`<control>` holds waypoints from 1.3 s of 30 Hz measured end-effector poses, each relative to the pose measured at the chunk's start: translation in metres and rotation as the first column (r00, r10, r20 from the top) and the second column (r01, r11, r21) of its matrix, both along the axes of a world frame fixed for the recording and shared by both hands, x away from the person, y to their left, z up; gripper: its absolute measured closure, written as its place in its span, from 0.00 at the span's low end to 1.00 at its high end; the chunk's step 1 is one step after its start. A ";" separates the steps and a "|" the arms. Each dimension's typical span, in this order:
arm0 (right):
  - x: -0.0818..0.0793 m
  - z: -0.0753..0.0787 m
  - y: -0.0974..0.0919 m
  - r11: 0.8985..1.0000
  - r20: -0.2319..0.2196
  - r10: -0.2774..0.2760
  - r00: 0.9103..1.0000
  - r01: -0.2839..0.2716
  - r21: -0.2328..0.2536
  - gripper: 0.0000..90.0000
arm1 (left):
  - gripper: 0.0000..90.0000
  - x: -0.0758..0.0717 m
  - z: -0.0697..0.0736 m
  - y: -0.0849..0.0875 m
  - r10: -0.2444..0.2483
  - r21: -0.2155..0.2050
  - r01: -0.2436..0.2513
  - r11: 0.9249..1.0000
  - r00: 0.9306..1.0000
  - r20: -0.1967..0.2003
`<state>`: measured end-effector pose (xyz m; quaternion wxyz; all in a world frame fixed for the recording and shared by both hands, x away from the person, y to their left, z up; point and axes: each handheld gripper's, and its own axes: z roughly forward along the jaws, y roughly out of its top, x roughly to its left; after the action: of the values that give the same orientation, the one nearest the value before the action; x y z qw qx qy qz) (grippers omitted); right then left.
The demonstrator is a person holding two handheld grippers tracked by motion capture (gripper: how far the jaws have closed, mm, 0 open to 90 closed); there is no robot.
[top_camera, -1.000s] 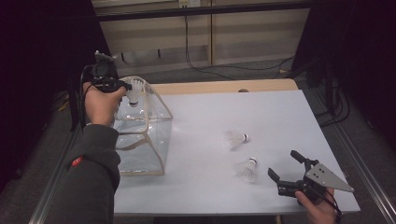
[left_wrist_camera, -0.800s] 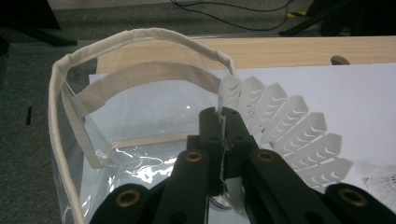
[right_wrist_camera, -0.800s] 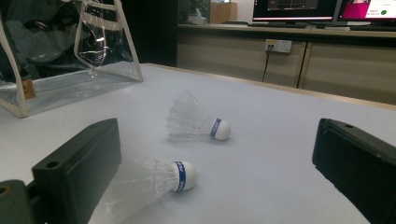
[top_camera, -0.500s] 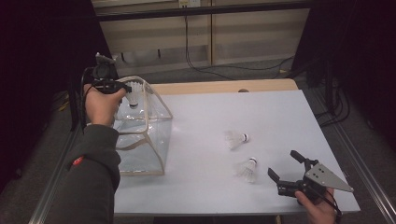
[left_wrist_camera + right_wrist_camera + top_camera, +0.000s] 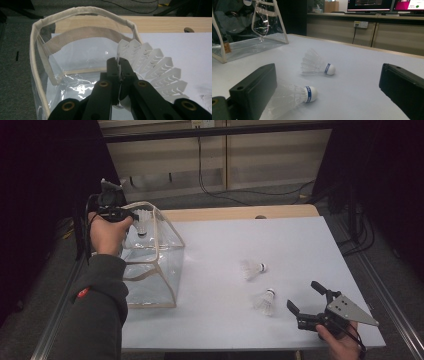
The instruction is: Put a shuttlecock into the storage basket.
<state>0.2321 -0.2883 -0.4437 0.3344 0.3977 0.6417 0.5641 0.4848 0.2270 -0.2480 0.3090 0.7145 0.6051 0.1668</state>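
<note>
From the high view, my left gripper hangs over the open mouth of the clear bag, which stands at the left edge of the white table. Its jaws are clamped on a shuttlecock, held above the bag's cream-trimmed rim. Two more shuttlecocks lie on the open right half of the table: the far one and the near one, close to each other, with bare table all around them. My right gripper sits low near the table's front right corner, jaws spread apart, just right of the near shuttlecock.

In the left gripper view, my jaws are pressed together on one feather edge of the held shuttlecock, whose skirt fans out to the right. The bag's rim arcs ahead of and around the jaw tips, the opening wide below.

In the right gripper view, my jaws stand wide with nothing between the pads. The near shuttlecock lies just beside the left jaw, the far one beyond it, both on their sides. The bag stands well off at upper left.
</note>
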 end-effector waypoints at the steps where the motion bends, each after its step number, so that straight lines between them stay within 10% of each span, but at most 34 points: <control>1: 0.000 0.000 0.000 1.000 0.000 0.000 1.000 0.000 0.000 0.02 | 0.99 0.000 0.000 0.001 -0.003 0.005 0.004 1.000 1.000 -0.004; 22: 0.000 0.000 0.000 1.000 0.002 0.000 1.000 0.000 0.001 0.01 | 0.98 -0.001 -0.006 0.005 0.007 0.017 -0.006 1.000 1.000 -0.024; 39: -0.001 0.001 -0.001 1.000 0.002 -0.001 1.000 0.001 -0.001 0.01 | 0.79 -0.005 -0.005 0.007 0.001 0.009 -0.001 1.000 1.000 -0.023</control>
<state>0.2315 -0.2889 -0.4432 0.3354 0.3971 0.6414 0.5642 0.4798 0.2344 -0.2526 0.2985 0.7175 0.6083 0.1615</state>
